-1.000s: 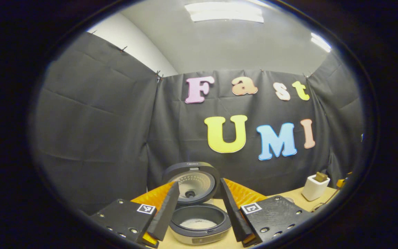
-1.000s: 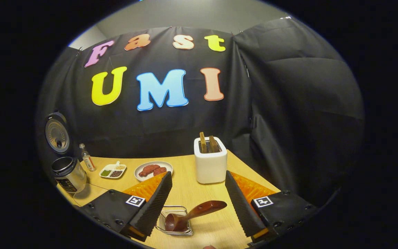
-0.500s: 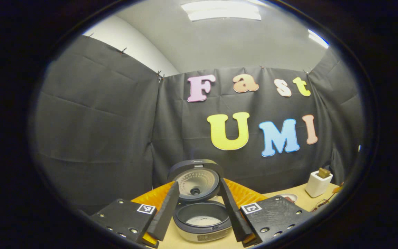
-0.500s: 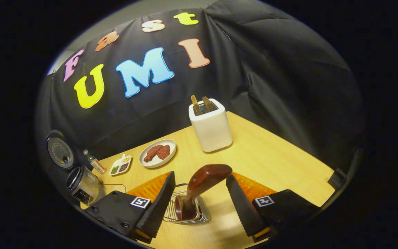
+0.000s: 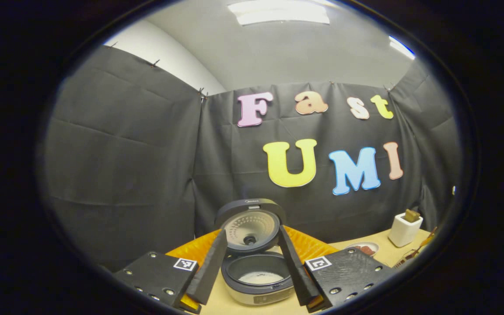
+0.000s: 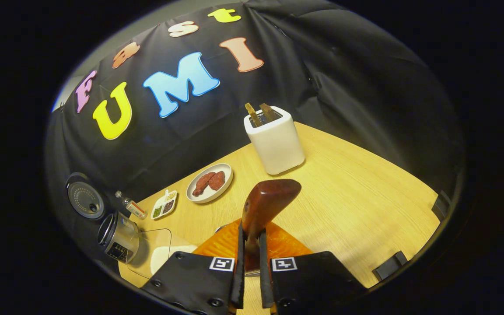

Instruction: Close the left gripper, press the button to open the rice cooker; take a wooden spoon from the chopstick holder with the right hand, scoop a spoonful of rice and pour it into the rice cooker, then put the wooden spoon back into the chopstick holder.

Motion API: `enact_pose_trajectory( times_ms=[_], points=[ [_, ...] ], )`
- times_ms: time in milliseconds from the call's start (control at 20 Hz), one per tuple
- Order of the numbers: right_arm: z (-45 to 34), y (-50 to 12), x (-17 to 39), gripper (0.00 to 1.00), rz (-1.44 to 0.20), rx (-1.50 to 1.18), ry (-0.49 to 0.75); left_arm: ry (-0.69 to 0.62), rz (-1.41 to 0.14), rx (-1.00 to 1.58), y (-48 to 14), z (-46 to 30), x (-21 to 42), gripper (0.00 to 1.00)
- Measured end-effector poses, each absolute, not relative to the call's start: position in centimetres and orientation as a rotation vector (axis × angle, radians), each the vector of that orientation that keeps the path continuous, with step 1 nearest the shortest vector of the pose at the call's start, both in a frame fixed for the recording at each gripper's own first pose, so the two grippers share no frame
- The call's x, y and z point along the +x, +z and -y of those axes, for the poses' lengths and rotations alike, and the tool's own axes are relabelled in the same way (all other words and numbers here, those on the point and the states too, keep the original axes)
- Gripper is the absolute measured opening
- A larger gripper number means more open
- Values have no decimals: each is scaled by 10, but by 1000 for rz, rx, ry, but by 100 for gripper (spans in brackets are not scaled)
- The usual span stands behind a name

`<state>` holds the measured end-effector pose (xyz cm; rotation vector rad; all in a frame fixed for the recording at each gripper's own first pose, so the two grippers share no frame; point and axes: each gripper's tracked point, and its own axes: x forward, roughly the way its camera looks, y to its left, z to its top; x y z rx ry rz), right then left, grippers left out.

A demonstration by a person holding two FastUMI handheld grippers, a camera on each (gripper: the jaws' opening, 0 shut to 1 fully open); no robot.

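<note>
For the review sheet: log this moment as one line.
stage: spoon pickup | right gripper: shut on spoon handle | left gripper: open, facing cooker | cooker lid: up

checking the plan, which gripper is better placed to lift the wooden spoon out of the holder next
Right. The right gripper has both fingers pressed on the wooden spoon handle. The left gripper is open in front of the open rice cooker.

Right gripper [image 6: 250,238] clamped on wooden spoon [image 6: 265,205]
</note>
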<state>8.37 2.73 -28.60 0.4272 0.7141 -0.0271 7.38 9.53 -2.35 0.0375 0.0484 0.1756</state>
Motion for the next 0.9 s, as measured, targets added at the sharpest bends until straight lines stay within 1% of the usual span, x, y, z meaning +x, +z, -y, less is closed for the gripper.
enact_pose_trajectory(
  times_ms=[50, 200, 450, 700, 850, 900],
  points=[
    [-29, -278, 82, 10, -709, 402, -16, 177, -46, 34, -24, -97, 75, 74],
    [-33, -257, 90, 10, -665, 289, 5, 182, -36, 34, -22, -105, 76, 75],
    [-51, -201, 99, 10, -544, 122, 45, 183, -32, 30, -26, -117, 80, 75],
    [-96, -159, 105, 10, -454, 79, 119, 173, -41, 22, -33, -128, 84, 74],
    [-128, -151, 105, 10, -438, 83, 173, 173, -46, 20, -39, -139, 85, 75],
    [-137, -151, 104, 7, -439, 81, 187, 174, -47, 19, -39, -143, 86, 75]
  ],
)
